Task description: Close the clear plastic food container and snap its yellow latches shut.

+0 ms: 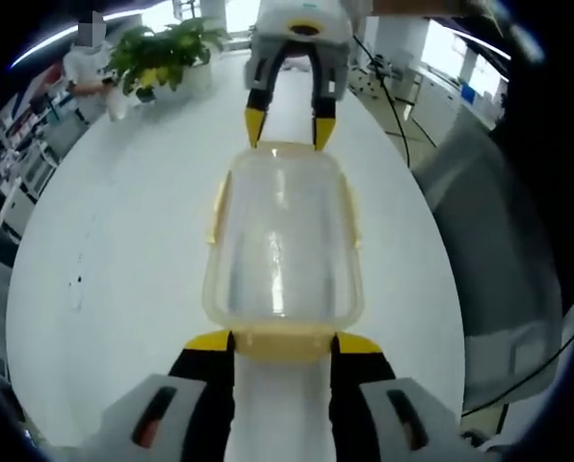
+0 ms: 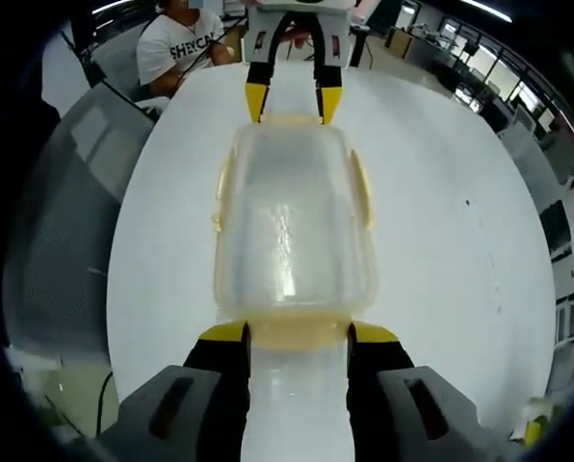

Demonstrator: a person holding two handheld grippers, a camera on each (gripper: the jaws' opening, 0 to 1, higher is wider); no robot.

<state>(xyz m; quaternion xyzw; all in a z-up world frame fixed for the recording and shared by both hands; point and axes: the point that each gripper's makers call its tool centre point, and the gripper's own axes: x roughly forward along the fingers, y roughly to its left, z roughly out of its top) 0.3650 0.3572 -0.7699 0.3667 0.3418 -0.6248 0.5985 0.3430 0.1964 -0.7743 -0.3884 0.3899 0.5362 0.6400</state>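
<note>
A clear plastic food container (image 1: 282,241) (image 2: 292,226) lies lengthwise on the round white table (image 1: 114,260) (image 2: 451,241), its clear lid resting on top. Pale yellow latches (image 1: 216,207) (image 2: 364,192) run along both long sides and flare slightly outward. My left gripper (image 1: 283,342) (image 2: 292,104) stands open, jaws wide, with one end latch (image 1: 283,343) between the yellow tips. At the opposite end my right gripper (image 2: 299,334) (image 1: 289,130) faces it, also open, straddling the other end latch (image 2: 297,333).
A potted plant (image 1: 162,53) stands at the table's far edge, with a seated person beside it. A grey chair (image 1: 499,260) (image 2: 65,221) sits close to the table edge. Another person in a white T-shirt (image 2: 186,43) sits behind the table. Cables hang near the chair.
</note>
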